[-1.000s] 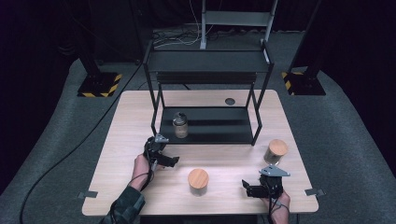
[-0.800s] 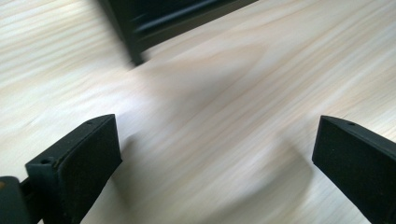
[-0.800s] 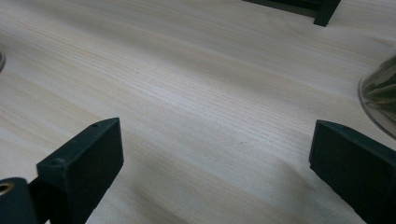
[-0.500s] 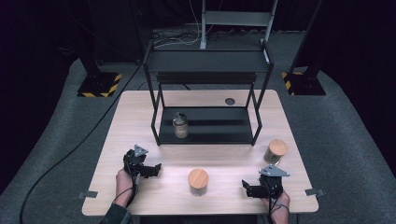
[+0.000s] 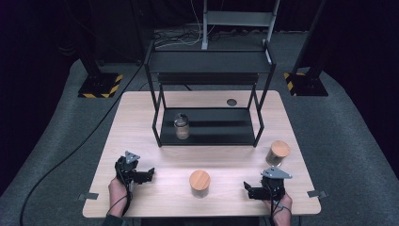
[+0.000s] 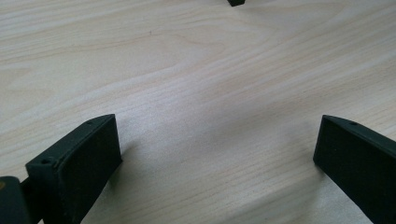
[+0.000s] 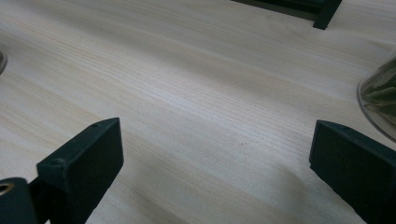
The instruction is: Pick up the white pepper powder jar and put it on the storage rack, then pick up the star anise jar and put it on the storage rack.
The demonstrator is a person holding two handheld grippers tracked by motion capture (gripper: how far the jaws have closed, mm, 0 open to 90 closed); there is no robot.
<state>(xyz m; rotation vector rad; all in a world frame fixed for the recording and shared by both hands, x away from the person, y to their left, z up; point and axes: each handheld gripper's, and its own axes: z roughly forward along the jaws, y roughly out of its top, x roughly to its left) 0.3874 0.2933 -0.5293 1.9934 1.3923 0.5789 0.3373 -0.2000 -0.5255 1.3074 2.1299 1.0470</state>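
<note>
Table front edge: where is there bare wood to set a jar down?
Bare wood lies between the left gripper and the centre jar, and between that jar and the right gripper. The far-left strip of table beside the rack is also free. It is tight near the right jar.

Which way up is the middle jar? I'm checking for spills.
Upright: the jar stands on the table, its round wooden lid facing up.
</note>
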